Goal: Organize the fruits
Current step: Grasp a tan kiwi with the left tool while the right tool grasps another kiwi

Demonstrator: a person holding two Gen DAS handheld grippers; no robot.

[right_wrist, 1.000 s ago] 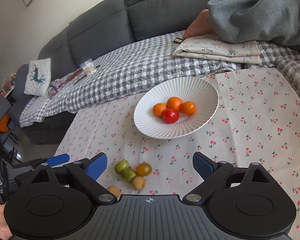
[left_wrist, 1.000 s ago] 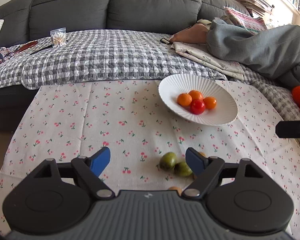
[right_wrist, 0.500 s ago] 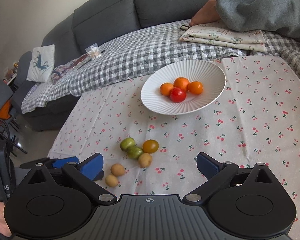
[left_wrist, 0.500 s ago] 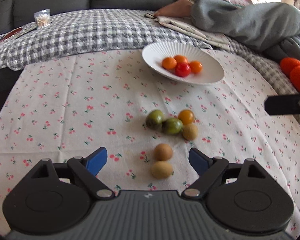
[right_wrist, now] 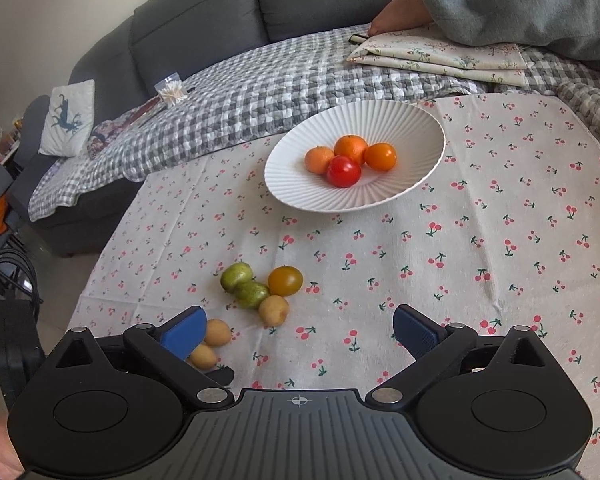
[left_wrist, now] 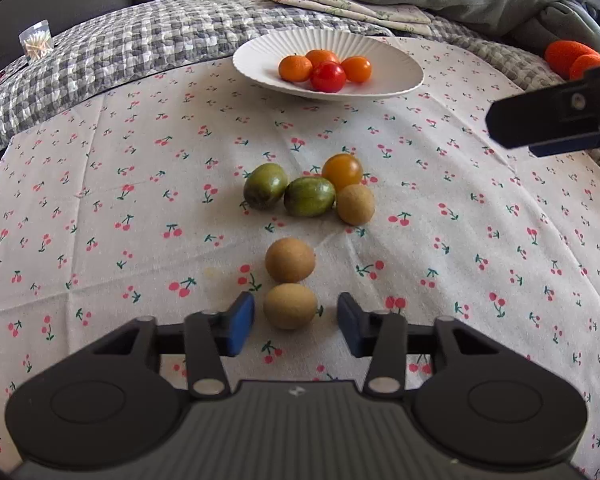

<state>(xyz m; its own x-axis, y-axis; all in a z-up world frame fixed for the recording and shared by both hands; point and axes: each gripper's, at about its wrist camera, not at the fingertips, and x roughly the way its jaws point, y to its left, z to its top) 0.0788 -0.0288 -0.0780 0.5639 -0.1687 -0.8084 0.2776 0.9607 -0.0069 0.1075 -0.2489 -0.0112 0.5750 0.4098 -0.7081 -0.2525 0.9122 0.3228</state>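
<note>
The left hand-held gripper has come down and closer to the fruit since the earlier picture, and its blue fingers have moved much nearer to each other. They are closing now, with the nearest brown kiwi right between them, but a small gap shows on each side, so they are not pressing on it. A second brown kiwi sits just past it. Farther ahead lie two green fruits, a yellow-orange tomato and a third brown kiwi, all bunched together on the cherry tablecloth. Far ahead stands the white plate with three orange fruits and a red tomato. The right hand-held gripper has its fingers wide apart, with nothing between them, and the fruit bunch lies ahead and to its left.
</note>
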